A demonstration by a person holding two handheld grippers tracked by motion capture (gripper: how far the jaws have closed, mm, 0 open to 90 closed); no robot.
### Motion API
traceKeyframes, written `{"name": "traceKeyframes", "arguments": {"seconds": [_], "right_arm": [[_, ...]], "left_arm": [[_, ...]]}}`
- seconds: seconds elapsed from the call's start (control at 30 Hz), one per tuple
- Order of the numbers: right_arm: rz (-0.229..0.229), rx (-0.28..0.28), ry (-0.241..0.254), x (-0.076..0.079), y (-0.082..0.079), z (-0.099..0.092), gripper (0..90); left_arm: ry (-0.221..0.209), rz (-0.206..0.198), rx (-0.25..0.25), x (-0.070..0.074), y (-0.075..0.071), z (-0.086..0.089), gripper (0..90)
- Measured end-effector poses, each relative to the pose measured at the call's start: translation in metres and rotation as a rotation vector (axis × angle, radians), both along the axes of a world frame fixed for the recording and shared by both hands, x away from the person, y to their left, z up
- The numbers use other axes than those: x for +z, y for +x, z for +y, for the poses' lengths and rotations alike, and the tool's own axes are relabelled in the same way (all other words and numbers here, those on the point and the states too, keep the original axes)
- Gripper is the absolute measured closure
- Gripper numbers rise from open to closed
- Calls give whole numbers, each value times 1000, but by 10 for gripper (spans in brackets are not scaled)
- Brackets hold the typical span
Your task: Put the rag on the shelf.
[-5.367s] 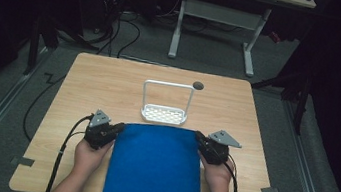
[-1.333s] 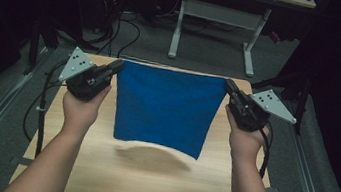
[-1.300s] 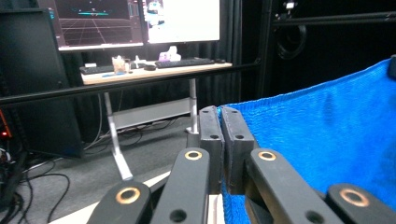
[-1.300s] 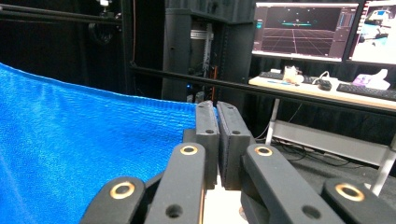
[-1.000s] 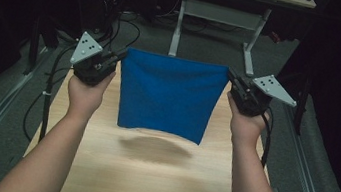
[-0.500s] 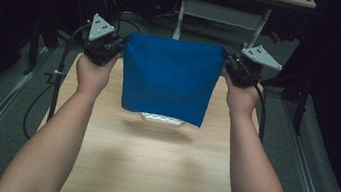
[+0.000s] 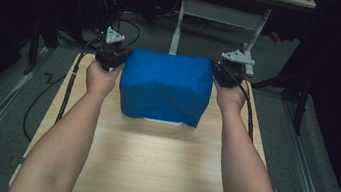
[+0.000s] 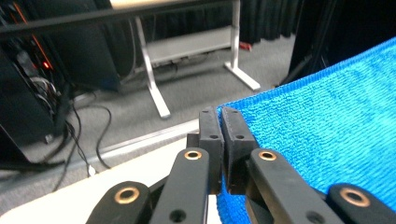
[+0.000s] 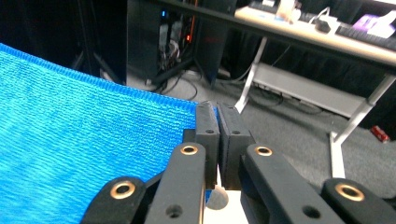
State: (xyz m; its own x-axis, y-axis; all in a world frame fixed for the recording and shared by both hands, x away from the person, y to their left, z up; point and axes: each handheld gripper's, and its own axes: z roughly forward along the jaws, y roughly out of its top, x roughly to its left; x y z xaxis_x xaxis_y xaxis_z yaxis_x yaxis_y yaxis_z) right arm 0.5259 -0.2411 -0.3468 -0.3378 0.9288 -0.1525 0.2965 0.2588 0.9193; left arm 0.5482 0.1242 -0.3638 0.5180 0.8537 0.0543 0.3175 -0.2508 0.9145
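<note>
Cloth, blue and finely knit, drapes over something at the far middle of the wooden table (a sliver of white shows under its lower edge). The left gripper is clamped on its upper left corner, the right gripper on its upper right corner, the top edge taut between them. Judging by this, the covering step is under way; next both jaws need to release.
</note>
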Motion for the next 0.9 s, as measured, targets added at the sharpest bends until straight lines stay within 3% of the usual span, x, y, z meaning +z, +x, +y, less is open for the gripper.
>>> {"name": "traceKeyframes", "arguments": {"seconds": [0.07, 0.2, 0.47, 0.7, 0.9], "right_arm": [[27, 5, -8, -12, 2, -2, 891], [79, 22, 18, -37, 2, -7, 890], [157, 43, 70, -78, -5, -10, 890], [210, 79, 118, -106, -11, -9, 890], [230, 76, 117, -120, -15, -6, 890]], "left_arm": [[4, 40, -16, -15, 1, 1, 884], [28, 78, -36, -37, -4, -1, 884], [11, 175, -67, -78, -12, 3, 885], [-13, 205, -109, -101, -19, 1, 884], [-27, 227, -124, -108, -19, -4, 881]]}}
